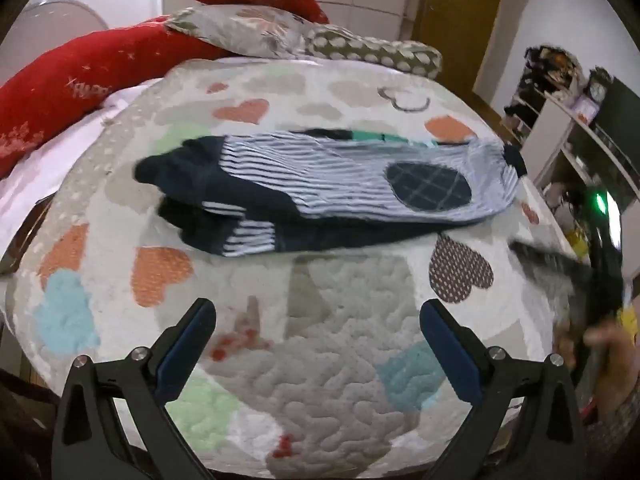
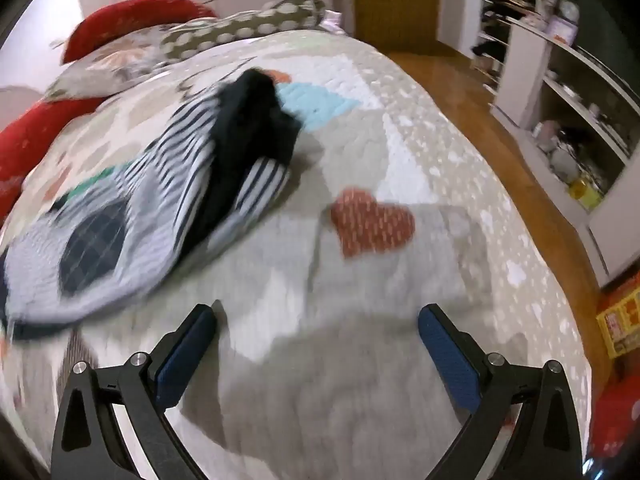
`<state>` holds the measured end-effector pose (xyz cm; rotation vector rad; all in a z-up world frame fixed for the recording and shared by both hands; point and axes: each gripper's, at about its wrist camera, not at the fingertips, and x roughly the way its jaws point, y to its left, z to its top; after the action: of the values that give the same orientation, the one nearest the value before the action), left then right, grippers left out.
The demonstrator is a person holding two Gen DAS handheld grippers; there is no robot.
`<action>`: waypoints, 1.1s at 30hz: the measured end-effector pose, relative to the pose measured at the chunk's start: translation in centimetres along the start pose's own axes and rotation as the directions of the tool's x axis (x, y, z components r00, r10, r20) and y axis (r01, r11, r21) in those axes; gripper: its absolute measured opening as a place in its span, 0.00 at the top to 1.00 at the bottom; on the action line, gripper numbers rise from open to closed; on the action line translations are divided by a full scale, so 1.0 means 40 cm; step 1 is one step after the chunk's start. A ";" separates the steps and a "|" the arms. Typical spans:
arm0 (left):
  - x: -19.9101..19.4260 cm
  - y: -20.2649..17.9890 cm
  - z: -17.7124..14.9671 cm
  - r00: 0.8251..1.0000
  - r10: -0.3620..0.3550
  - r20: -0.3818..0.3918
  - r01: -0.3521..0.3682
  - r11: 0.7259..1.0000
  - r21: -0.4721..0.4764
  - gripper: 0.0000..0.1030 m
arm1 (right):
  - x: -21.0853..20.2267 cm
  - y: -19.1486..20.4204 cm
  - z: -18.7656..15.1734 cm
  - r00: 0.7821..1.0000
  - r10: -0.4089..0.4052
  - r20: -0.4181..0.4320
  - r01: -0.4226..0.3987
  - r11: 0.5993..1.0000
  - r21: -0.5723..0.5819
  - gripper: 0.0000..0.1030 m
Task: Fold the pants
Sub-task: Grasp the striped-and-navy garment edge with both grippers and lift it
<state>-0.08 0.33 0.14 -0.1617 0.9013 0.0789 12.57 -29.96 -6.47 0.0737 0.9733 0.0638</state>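
The pants (image 1: 312, 188) are striped white and navy with dark cuffs and a checked oval knee patch. They lie folded lengthwise on the heart-patterned quilt (image 1: 352, 344), across the middle of the left wrist view. My left gripper (image 1: 318, 320) is open and empty, hovering over bare quilt in front of them. In the right wrist view the pants (image 2: 160, 200) lie at the left, blurred. My right gripper (image 2: 318, 320) is open and empty over the quilt (image 2: 400, 140), to the right of the pants. It shows blurred at the right edge of the left wrist view (image 1: 560, 268).
Red bolster cushions (image 1: 72, 80) and patterned pillows (image 1: 304, 36) lie at the head of the bed. Beyond the bed's right edge are wooden floor (image 2: 480, 92) and white shelves (image 2: 560, 92) with clutter. A yellow box (image 2: 620, 320) sits on the floor.
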 end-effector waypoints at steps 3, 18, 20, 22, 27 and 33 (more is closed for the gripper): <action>-0.003 0.030 0.003 1.000 -0.003 -0.012 0.003 0.998 -0.056 0.01 | -0.041 -0.006 -0.064 0.999 0.018 0.033 -0.017 0.999 -0.038 0.01; 0.112 0.185 0.108 0.952 -0.298 -0.072 0.255 0.901 -0.351 0.17 | -0.081 0.034 0.020 0.898 0.438 -0.044 -0.431 0.896 0.109 0.44; 0.138 0.189 0.125 0.950 -0.304 -0.074 0.259 0.897 -0.358 0.19 | -0.059 0.051 0.052 0.901 0.433 -0.040 -0.426 0.897 0.123 0.50; 0.170 0.201 0.138 0.943 -0.322 -0.084 0.266 0.880 -0.393 0.20 | -0.035 0.066 0.075 0.913 0.405 -0.045 -0.396 0.908 0.134 0.51; 0.210 0.223 0.172 0.945 -0.309 -0.102 0.245 0.883 -0.401 0.82 | 0.013 0.070 0.110 0.927 0.367 -0.071 -0.348 0.917 0.193 0.64; 0.197 0.246 0.187 0.941 -0.332 -0.072 0.277 0.872 -0.403 0.93 | 0.010 0.062 0.120 0.924 0.379 -0.059 -0.361 0.911 0.199 0.93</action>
<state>9.24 11.30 -2.56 -0.6874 0.9823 -0.0511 16.71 -27.64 -3.89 0.4314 1.0498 0.3300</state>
